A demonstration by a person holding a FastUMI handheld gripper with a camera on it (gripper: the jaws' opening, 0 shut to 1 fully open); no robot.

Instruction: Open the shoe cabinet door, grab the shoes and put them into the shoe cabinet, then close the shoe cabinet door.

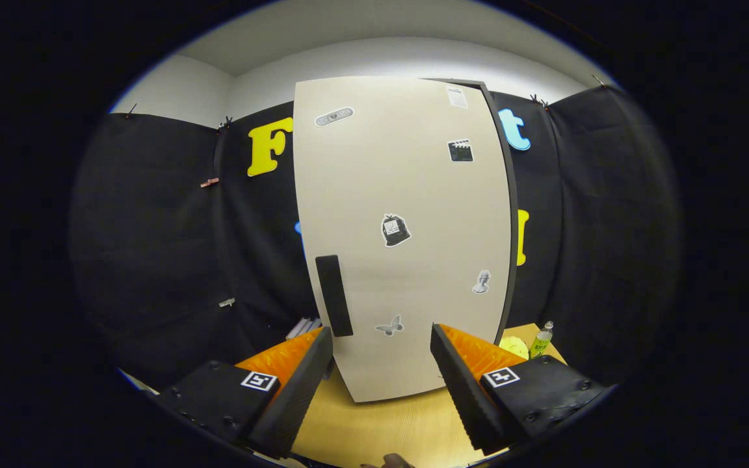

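Note:
The shoe cabinet [407,214] stands upright on the wooden table, just ahead of my fingers. Its pale door faces me, dotted with small stickers, and looks closed against the dark frame along its right side. A dark vertical handle [334,295] sits near the door's lower left edge, slightly beyond my left fingertip. My gripper [381,338] is open, its fingers spread wide in front of the door's lower part with nothing between them.
The wooden table [387,422] runs under the cabinet. To the cabinet's right stand a small green bottle [541,339] and a yellow round object [513,346]. Some pale flat items [303,327] lie left of the cabinet. Black cloth walls surround the booth.

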